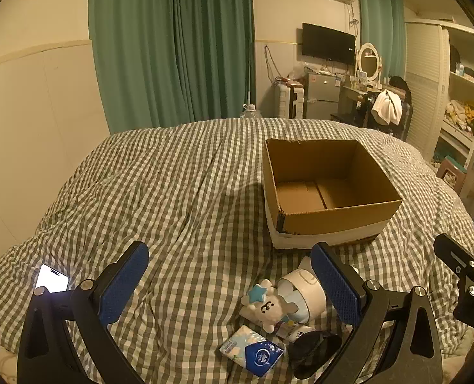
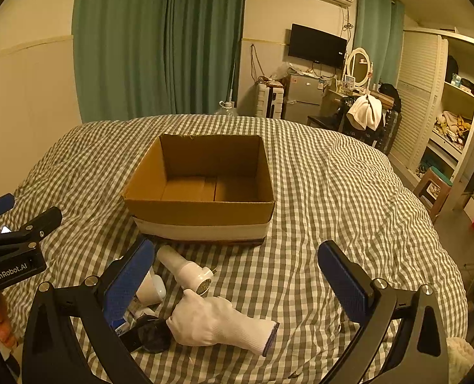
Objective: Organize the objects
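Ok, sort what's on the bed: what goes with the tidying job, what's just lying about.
Job: cardboard box, plush toy, tissue pack, white glove, white plug adapter, sunglasses.
Lying about: lit phone, checked duvet.

Bare checked bedspread (image 2: 326,192) lies right of the open cardboard box (image 2: 201,188); clutter crowds its near side.

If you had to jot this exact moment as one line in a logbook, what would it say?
stage: start | left claw: open, empty | right claw: open, empty | cardboard box: empty, on bed | plush toy, white glove: on bed, unsorted
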Available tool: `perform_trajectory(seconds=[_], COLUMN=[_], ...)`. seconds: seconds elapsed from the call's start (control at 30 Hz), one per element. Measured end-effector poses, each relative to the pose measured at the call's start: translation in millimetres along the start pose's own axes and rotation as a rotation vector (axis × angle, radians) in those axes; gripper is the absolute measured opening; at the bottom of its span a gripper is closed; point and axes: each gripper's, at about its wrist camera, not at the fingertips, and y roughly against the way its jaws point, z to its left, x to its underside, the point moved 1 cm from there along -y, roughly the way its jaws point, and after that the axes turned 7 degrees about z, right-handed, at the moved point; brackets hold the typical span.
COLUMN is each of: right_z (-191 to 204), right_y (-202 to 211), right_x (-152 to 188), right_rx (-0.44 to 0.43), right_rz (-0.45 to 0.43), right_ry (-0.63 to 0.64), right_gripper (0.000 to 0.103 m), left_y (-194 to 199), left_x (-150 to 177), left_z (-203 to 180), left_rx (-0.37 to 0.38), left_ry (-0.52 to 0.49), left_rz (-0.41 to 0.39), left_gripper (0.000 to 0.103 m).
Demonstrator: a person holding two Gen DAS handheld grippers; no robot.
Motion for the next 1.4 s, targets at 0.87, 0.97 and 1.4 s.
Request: perform_trajectory(seconds=[0.87, 0.97, 1.4], right_z=[4.5, 7.0, 13.7], right_y=[-1.2, -1.8, 9.1], right_x=[3.0, 3.9, 1.5], right_rx=[-0.02, -0.027, -0.017], right_rz=[0.011, 0.018, 0.011], right_ry=[0.01, 0.014, 0.042], right_gripper=[0.103, 0.103, 0.103], left_y=[0.5, 3.3, 16.1], left_x=[1.0, -0.9, -1.3], left_z=[0.9, 1.6, 13.9], left_rx=[0.005, 0.012, 0.013], left_ry=[0.008, 0.012, 0.017], left_rz=[0.014, 0.014, 0.003], left_gripper=[0.103, 0.103, 0.103])
